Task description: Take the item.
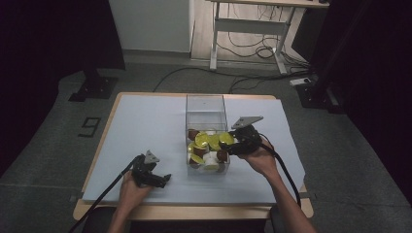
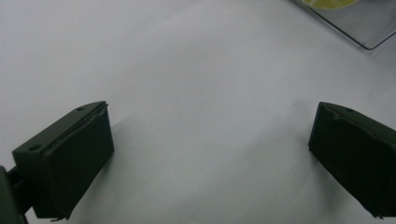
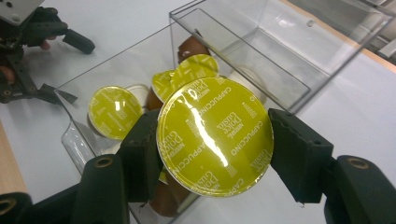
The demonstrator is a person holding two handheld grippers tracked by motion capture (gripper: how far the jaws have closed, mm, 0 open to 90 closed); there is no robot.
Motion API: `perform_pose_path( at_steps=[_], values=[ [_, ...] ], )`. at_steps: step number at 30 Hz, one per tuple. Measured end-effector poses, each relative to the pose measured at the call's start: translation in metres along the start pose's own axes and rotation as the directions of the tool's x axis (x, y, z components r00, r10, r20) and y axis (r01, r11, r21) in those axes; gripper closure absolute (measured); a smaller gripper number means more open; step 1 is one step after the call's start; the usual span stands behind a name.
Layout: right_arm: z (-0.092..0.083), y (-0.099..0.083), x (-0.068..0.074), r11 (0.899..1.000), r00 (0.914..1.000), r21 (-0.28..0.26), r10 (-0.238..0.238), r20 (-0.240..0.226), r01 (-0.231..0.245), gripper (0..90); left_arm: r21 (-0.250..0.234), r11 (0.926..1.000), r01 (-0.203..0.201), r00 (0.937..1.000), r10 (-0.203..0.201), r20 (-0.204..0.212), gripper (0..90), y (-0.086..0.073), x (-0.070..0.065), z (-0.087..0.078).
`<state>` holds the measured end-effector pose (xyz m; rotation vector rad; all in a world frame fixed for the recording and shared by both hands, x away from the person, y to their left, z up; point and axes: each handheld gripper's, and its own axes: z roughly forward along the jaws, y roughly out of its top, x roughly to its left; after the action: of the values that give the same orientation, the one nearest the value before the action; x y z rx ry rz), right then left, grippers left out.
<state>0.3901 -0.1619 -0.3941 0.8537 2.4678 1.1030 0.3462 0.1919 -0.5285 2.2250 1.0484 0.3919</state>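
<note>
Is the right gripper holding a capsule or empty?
Holding: right gripper jaws clamp a yellow-lidded capsule above the clear box.

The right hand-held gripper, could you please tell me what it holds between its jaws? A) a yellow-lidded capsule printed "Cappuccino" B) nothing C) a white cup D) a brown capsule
A: in the right gripper view the right hand-held gripper has both jaws pressed against the rim of the yellow-lidded Cappuccino capsule, above the clear plastic box.

One clear box (image 1: 206,112), roughly seven capsules (image 3: 215,136), two tools (image 1: 154,178).
</note>
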Motion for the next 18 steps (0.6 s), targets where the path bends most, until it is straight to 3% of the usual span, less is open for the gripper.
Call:
perform_pose_path(
  at_steps=[18],
  values=[
    [-0.014, -0.024, -0.025, 0.999, 0.9949, 0.013, 0.042, 0.091, -0.043, 38.6, 0.0, 1.0, 0.0, 1.0, 0.0, 0.0, 0.0, 0.0, 0.0, 0.0]
  ],
)
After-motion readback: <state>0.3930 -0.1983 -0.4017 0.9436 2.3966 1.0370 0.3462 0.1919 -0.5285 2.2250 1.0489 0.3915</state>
